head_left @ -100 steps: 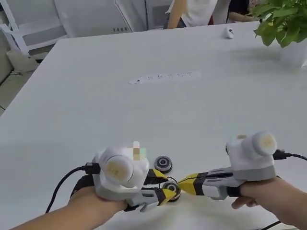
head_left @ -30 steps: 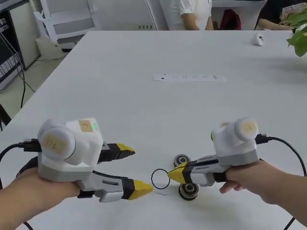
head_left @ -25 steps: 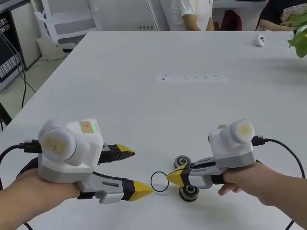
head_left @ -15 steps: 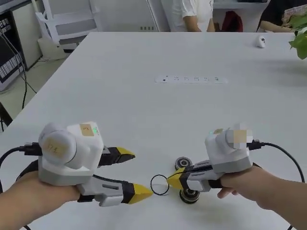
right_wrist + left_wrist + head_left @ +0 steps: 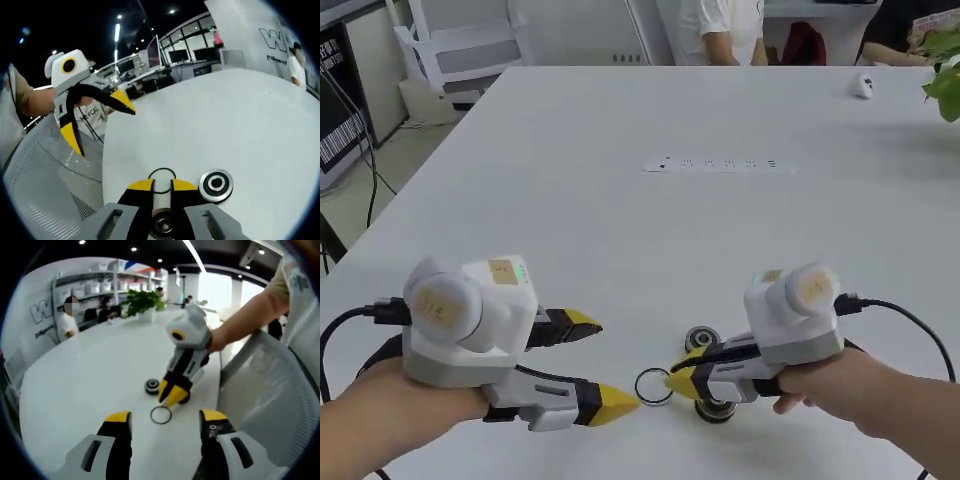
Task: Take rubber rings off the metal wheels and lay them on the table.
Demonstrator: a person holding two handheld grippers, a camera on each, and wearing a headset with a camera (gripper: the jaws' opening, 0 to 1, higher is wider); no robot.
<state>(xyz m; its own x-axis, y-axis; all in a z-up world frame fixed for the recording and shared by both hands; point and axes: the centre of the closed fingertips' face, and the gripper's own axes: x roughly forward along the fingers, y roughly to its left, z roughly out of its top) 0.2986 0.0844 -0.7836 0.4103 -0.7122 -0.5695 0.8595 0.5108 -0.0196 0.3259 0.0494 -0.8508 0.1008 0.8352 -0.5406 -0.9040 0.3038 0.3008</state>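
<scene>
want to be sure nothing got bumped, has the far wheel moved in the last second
No. The far wheel lies at the same spot below the power strip as a second ago, just beyond the right tool.

– what's the gear in my hands look like?
– your left gripper (image 5: 602, 360) and right gripper (image 5: 678, 380) both have rounded white-grey housings, with black jaws ending in yellow.
– wires, markings?
– a black cable (image 5: 342, 322) runs from each. there's a green light (image 5: 520, 268) on the left one. your sleeve (image 5: 286, 281) is short and pale.
</scene>
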